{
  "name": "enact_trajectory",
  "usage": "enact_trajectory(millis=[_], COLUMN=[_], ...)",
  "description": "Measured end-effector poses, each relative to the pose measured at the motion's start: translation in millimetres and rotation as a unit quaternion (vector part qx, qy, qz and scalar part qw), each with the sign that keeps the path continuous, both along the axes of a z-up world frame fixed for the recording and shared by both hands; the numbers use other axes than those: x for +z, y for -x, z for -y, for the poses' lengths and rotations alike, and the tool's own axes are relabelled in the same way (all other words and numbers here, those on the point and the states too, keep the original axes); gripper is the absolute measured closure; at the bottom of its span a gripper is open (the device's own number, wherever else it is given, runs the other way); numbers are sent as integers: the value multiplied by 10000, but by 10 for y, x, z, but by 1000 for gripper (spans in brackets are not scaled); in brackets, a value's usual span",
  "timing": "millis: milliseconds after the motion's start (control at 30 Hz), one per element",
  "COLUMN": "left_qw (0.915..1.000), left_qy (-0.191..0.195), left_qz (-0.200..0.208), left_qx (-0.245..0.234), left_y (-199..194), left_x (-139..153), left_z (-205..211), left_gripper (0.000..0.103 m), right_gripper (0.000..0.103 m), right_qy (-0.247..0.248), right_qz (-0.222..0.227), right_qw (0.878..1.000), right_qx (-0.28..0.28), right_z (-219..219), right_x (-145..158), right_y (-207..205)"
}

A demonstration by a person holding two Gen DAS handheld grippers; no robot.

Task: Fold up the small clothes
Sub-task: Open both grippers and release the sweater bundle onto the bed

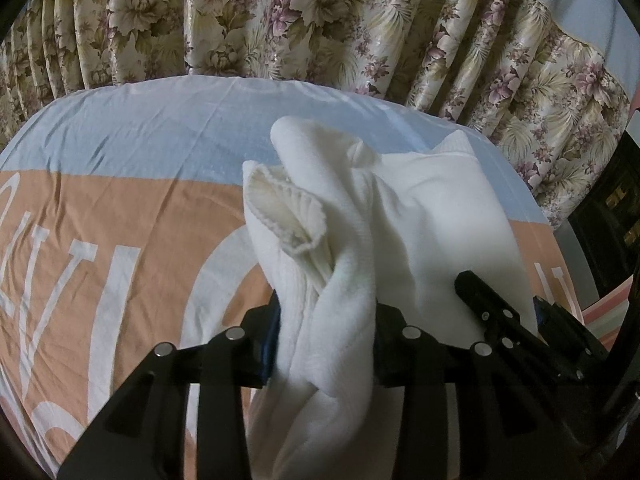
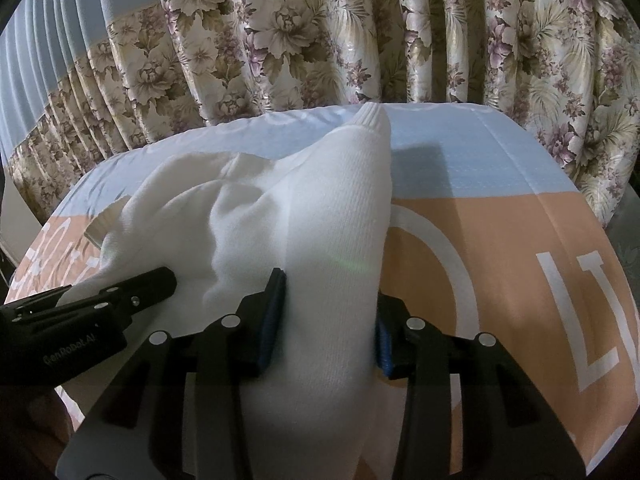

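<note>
The left gripper (image 1: 326, 344) has its 2 jaws clamped on a bunched fold of the white garment (image 1: 420, 216), with cloth filling the whole gap between the pads. The right gripper (image 2: 330, 328) is likewise clamped on a thick roll of the same garment, which spills toward 6 o'clock below the jaws in its own view. In the left wrist view the right gripper appears at 4 o'clock, just beside the left one; in the right wrist view the left gripper appears at 9 o'clock. The garment lies on the printed cloth (image 1: 120, 216), an orange and pale blue cover with large white letters, and extends from both grippers toward 12 o'clock. A ribbed cuff (image 1: 286, 216) stands open at 11 o'clock from the left gripper. A second ribbed end (image 2: 372, 118) points to 12 o'clock in the right wrist view. Judged progress: early. The garment is gathered and creased, not flat, and no finished fold shows; spreading, folding and smoothing remain. Hidden items: the near hem is cut off by both frame edges, the full outline of the garment cannot be made out, and the flowered curtain (image 2: 320, 32) blocks everything beyond the surface.
</note>
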State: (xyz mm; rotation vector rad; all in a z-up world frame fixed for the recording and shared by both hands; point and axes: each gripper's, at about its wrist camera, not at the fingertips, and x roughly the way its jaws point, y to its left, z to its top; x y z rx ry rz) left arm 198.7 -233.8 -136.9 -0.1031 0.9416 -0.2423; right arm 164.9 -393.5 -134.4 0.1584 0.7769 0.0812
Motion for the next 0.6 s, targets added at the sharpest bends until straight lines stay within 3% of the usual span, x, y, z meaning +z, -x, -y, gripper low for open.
enact_trajectory(millis=[200, 333, 467, 600], left_qw=[10000, 9996, 9996, 9984], left_qy=[2, -11, -115, -396], left_qz=[-35, -63, 28, 374], left_qx=[5, 268, 270, 159], left_y=[-10, -23, 21, 162], left_x=[-1, -9, -31, 50], left_z=[3, -120, -232, -286], left_gripper=[60, 24, 15, 14], right_gripper=[59, 18, 13, 7], right_qy=[32, 99, 104, 351], right_qz=[14, 9, -31, -26], right_qw=[10000, 9994, 9992, 9983], right_qx=[-52, -337, -389, -460], right_z=[34, 89, 110, 107], right_x=[-8, -4, -6, 34], right_y=[15, 24, 46, 161])
